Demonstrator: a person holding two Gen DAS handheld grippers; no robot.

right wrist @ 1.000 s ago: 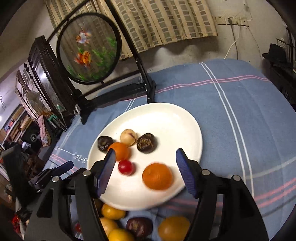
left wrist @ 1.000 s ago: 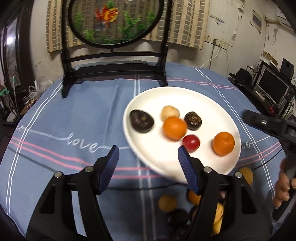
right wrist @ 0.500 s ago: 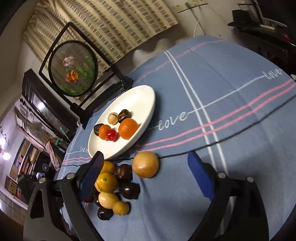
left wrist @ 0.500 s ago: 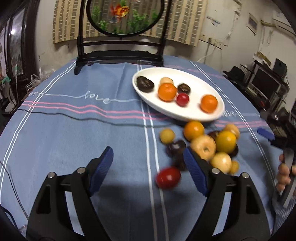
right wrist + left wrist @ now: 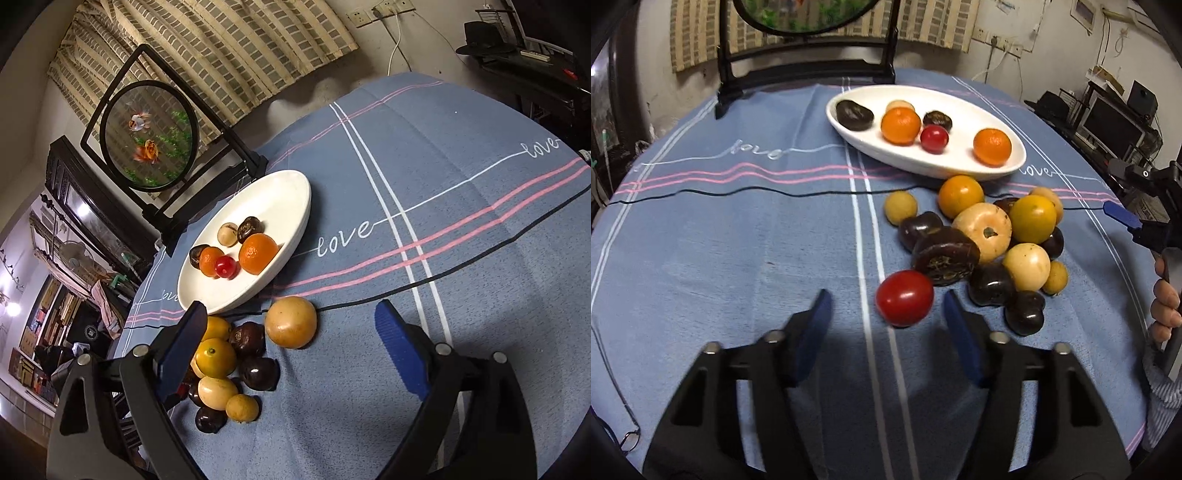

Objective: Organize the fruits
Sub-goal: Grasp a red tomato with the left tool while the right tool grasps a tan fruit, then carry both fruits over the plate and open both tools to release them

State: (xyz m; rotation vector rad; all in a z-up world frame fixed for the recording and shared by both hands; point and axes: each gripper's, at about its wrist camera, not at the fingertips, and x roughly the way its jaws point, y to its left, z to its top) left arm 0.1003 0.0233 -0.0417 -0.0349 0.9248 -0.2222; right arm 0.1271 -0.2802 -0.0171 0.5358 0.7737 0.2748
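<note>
A glossy red tomato (image 5: 904, 297) lies on the woven blue cloth of the tabletop (image 5: 738, 240), just ahead of the spread left tongs (image 5: 886, 314), nearer their right finger. The right tongs (image 5: 291, 354), also spread, hover near a smooth round tan fruit (image 5: 291, 322) beside the oval white plate (image 5: 280, 199).

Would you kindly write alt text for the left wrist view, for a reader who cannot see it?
The open left hand-held gripper points at a red tomato lying on a blue tablecloth, at the near edge of a pile of loose fruit. Behind it, a white plate holds six more fruits.
</note>
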